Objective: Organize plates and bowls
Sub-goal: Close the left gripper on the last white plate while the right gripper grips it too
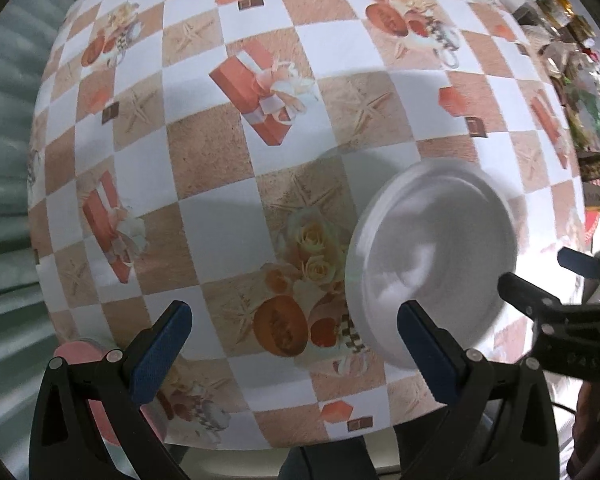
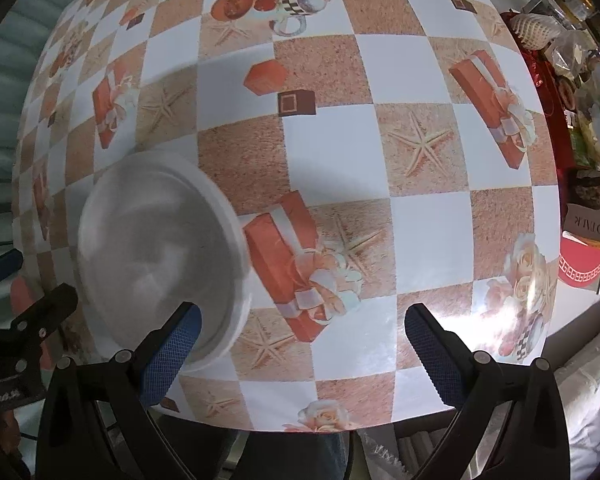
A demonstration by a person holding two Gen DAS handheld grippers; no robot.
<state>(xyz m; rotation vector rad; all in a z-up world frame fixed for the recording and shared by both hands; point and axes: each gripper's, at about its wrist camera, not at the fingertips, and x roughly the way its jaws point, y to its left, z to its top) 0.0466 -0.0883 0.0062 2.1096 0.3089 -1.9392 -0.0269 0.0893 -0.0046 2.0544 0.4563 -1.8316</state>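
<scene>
A white plate (image 1: 432, 260) lies on the checkered tablecloth (image 1: 204, 160) near the table's front edge; it also shows in the right wrist view (image 2: 160, 252). My left gripper (image 1: 294, 356) is open and empty above the table, with the plate just ahead of its right finger. My right gripper (image 2: 304, 360) is open and empty, with the plate by its left finger. A pink dish (image 1: 100, 400) lies partly hidden behind my left gripper's left finger; a pink patch (image 2: 22, 294) shows at the left edge of the right wrist view.
The other gripper shows at the right edge of the left wrist view (image 1: 556, 308) and at the left edge of the right wrist view (image 2: 16, 320). Packages and a basket (image 2: 596, 192) crowd the table's right side. A corrugated wall (image 1: 4, 200) stands left.
</scene>
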